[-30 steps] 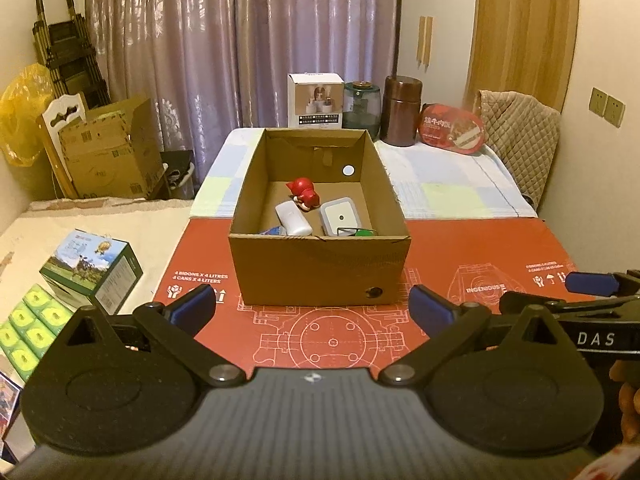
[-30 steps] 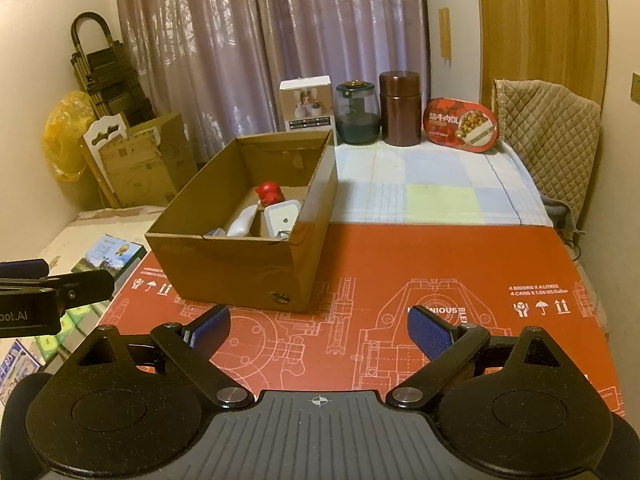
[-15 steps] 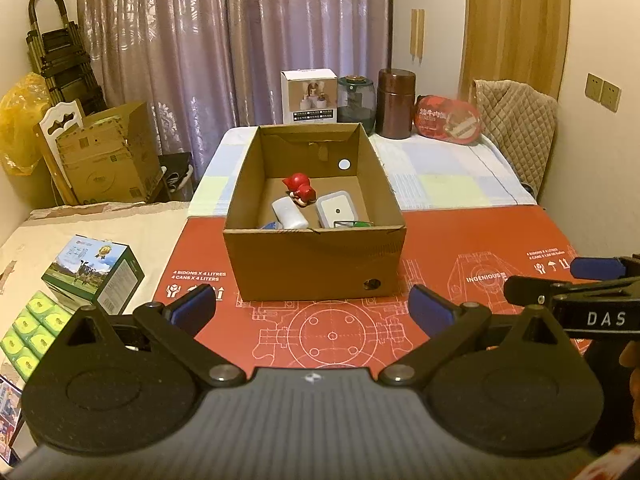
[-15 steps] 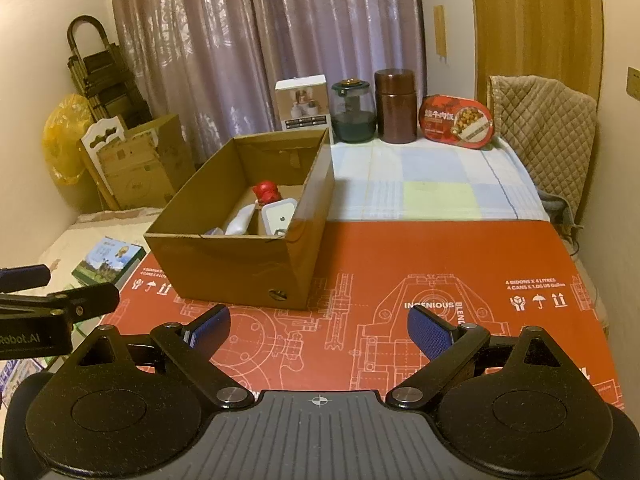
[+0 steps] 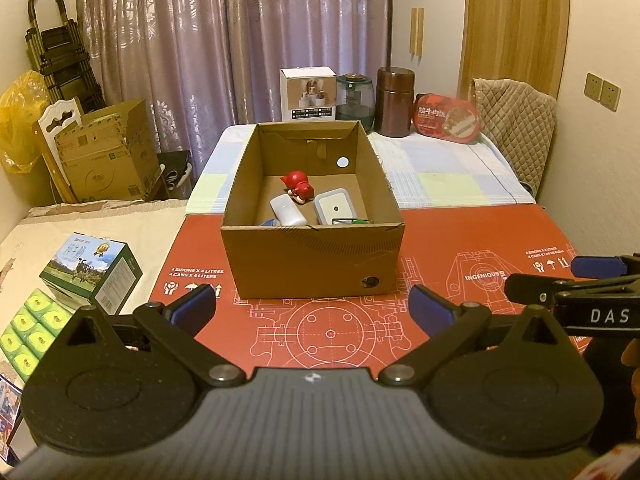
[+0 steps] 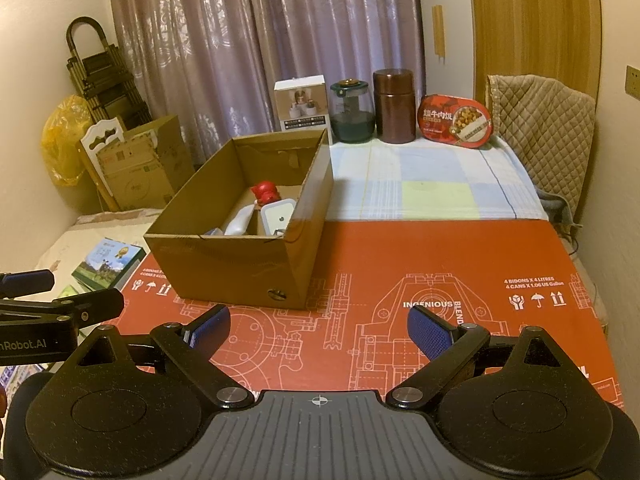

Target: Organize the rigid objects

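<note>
Both grippers are backing slightly away from the box (image 5: 312,236) compared with a second ago: it is sitting a little farther off and higher in both views, while nothing inside it is moving. That reads as a retreat after the sorting, with the mat (image 6: 440,264) on the worktop lying bare and the task probably near its end.

The left gripper (image 5: 312,306) and right gripper (image 6: 319,330) are both hovering with fingers spread wide, holding nothing.

The left view is looking straight into the box, showing the red figure (image 5: 298,186), white bar (image 5: 287,211), grey case (image 5: 335,207) and a green scrap at the near wall. The right view is seeing the box at an angle, hiding that scrap.
</note>
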A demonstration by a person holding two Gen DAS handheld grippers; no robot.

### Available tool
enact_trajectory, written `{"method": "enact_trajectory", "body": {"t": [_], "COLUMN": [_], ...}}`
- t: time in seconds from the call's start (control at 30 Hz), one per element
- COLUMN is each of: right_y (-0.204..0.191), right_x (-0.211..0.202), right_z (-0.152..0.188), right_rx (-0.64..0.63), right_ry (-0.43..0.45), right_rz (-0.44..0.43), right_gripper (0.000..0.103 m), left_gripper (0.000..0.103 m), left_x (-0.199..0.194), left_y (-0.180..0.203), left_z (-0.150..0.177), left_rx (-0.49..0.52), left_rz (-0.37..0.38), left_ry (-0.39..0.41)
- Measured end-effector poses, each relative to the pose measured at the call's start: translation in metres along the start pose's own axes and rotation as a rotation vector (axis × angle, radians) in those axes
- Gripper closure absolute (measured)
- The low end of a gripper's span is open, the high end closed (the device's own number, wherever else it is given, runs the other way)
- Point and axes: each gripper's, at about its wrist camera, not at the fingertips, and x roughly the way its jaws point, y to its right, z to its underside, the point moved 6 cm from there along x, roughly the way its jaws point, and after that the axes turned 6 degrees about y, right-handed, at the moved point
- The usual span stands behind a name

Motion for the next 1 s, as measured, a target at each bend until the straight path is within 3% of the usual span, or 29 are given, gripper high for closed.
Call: {"method": "enact_trajectory", "body": {"t": [1.0], "right_y": [0.0006], "right_x": [-0.0016], "right_z": [-0.0007], "right_rx": [0.003], "right_ry": [0.000], "right_rz": [-0.001], "right_gripper": [0.010], "left_gripper": [0.002], "left_x": [0.0046], "left_y": [0.0061], "left_z": [0.0039], "left_rx": [0.000], "left_rz": [0.007], "left_ry": [-0.003]}}
